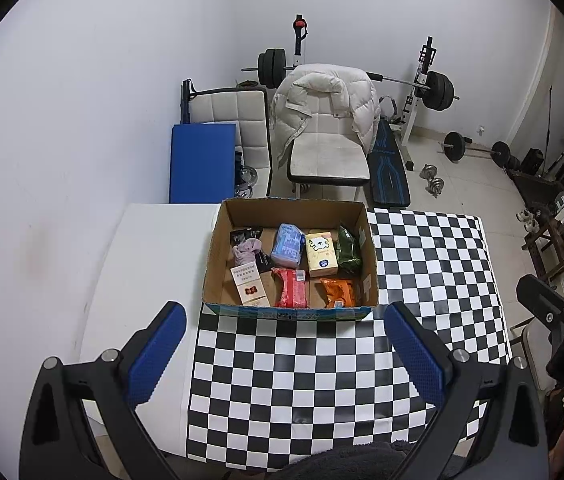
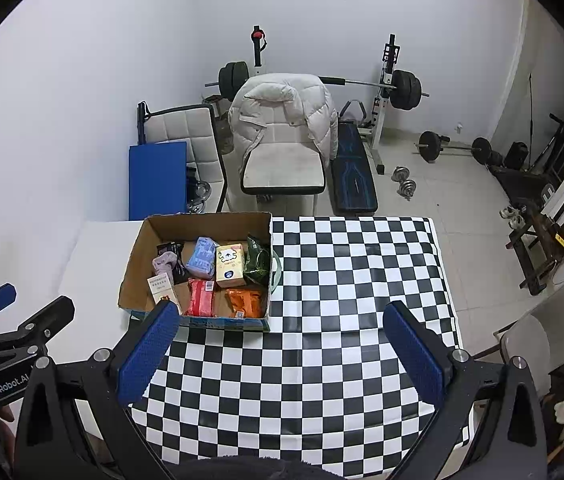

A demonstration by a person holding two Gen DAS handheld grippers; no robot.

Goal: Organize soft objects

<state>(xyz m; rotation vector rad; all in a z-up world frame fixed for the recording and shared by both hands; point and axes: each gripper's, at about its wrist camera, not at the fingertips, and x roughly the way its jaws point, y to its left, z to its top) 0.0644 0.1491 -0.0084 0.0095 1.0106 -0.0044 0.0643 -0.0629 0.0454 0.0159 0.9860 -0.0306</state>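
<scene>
An open cardboard box (image 1: 369, 248) stands on the table at the far edge of the checkered mat (image 1: 301, 380). Inside lie a blue soft pack (image 1: 289, 243), a yellow carton (image 1: 321, 254), a green packet (image 1: 349, 248), a red packet (image 1: 290, 288), an orange packet (image 1: 337, 293), a white box (image 1: 249, 285) and a pinkish cloth (image 1: 246, 251). My left gripper (image 1: 285, 354) is open and empty, above the mat in front of the box. My right gripper (image 2: 282, 354) is open and empty, in front and right of the box (image 2: 138, 256).
A white chair with a puffy jacket (image 1: 323, 120), a blue pad (image 1: 202, 162) and weight benches with barbells (image 1: 437, 90) stand behind the table. Wooden chairs (image 2: 553, 240) stand at the right. The table's white top (image 1: 154, 264) shows left of the mat.
</scene>
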